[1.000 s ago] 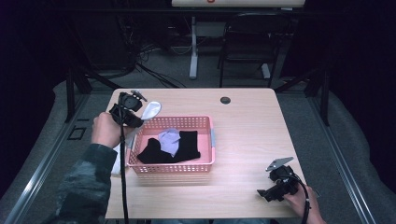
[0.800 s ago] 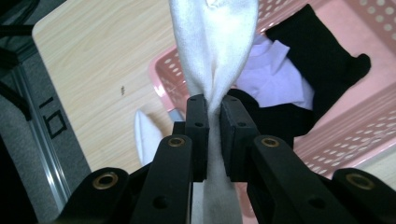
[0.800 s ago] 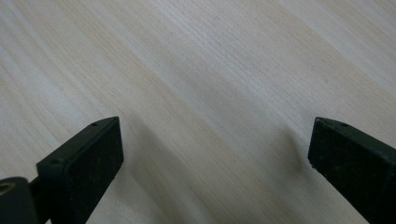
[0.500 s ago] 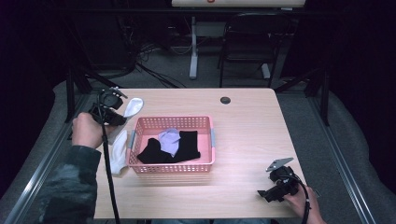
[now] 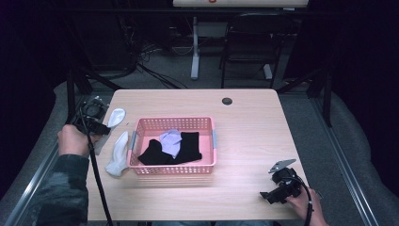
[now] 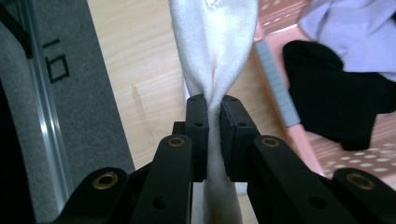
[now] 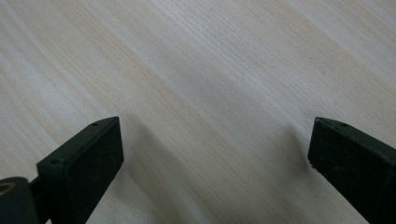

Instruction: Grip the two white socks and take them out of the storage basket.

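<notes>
left gripper (image 5: 96,123): at the table's left edge, jaws clamped on a white sock (image 6: 212,60); the soft cloth bunches into a fold between the pads.
sock: in the high view the held one (image 5: 116,116) hangs over the table just left of the basket, near the back corner of it.
second sock (image 5: 117,153): white, long and limp, flat on the table beside the basket's left wall, close to the table's left edge.
basket (image 5: 175,123): pink plastic, rectangular, perforated walls and floor, grey handle on each short side; stands left of the table's middle.
in basket: black cloth (image 5: 181,148) and a pale lilac piece (image 5: 170,141) lying over it.
table (image 5: 254,141): light wood grain, rounded corners, a dark round grommet (image 5: 227,101) near the back edge; the right half is bare, wide room there.
right gripper (image 5: 270,195): near the front right corner, jaws wide apart over bare wood (image 7: 210,93), nothing between them.
writing: none readable.
</notes>
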